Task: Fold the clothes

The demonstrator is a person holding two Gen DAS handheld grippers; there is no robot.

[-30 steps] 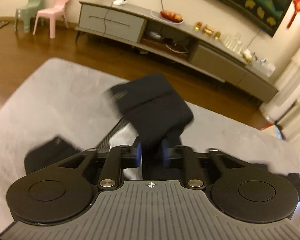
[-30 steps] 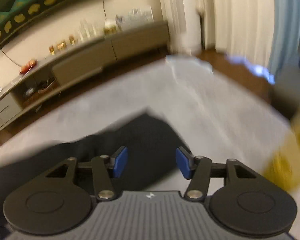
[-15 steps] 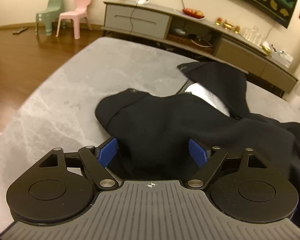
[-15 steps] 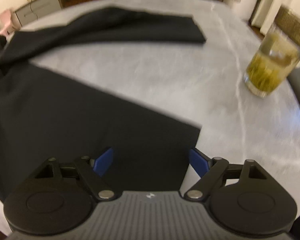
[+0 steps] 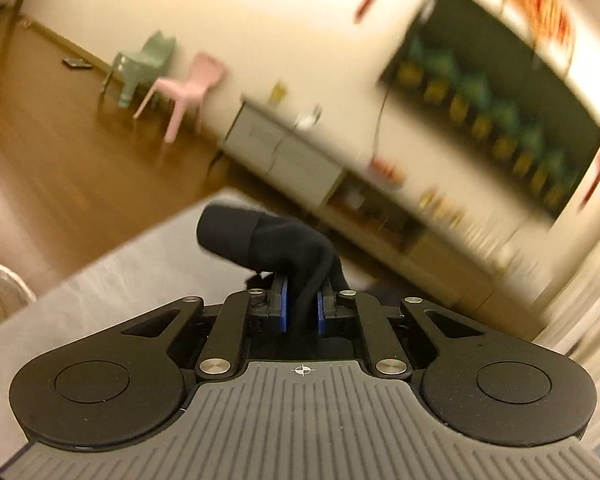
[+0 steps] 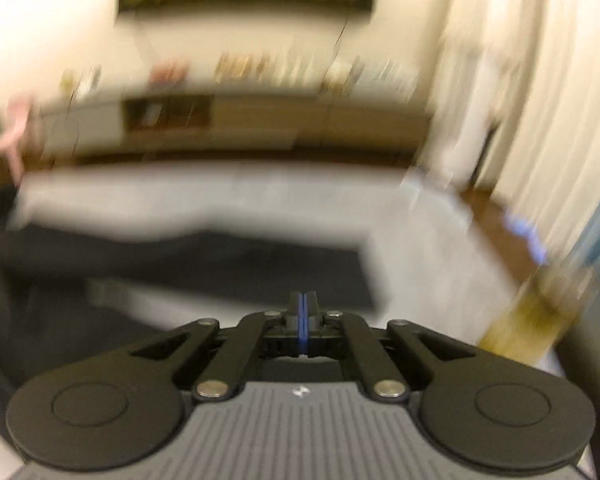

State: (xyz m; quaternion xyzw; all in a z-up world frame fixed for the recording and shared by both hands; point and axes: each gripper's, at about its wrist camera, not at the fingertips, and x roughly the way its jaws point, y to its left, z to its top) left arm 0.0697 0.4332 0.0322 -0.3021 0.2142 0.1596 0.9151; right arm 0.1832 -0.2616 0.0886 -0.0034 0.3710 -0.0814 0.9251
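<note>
My left gripper (image 5: 301, 308) is shut on a bunched fold of the black garment (image 5: 268, 240) and holds it above the grey marble table (image 5: 120, 280). A rolled end of the cloth sticks out to the left, above the fingers. In the blurred right wrist view, my right gripper (image 6: 302, 312) is shut with its blue pads pressed flat together. No cloth shows between them. The rest of the black garment (image 6: 220, 256) lies as a dark band across the table (image 6: 220, 196), ahead of and to the left of this gripper.
A glass jar of yellow tea (image 6: 532, 320) stands on the table at the right of the right gripper. Beyond the table are a low TV cabinet (image 5: 284, 156), a pink chair (image 5: 188, 88), a green chair (image 5: 144, 64) and the wooden floor.
Both grippers were open over the flat garment half a second ago. Both are now shut and tilted up toward the wall, and the left one has lifted a fold of cloth.
</note>
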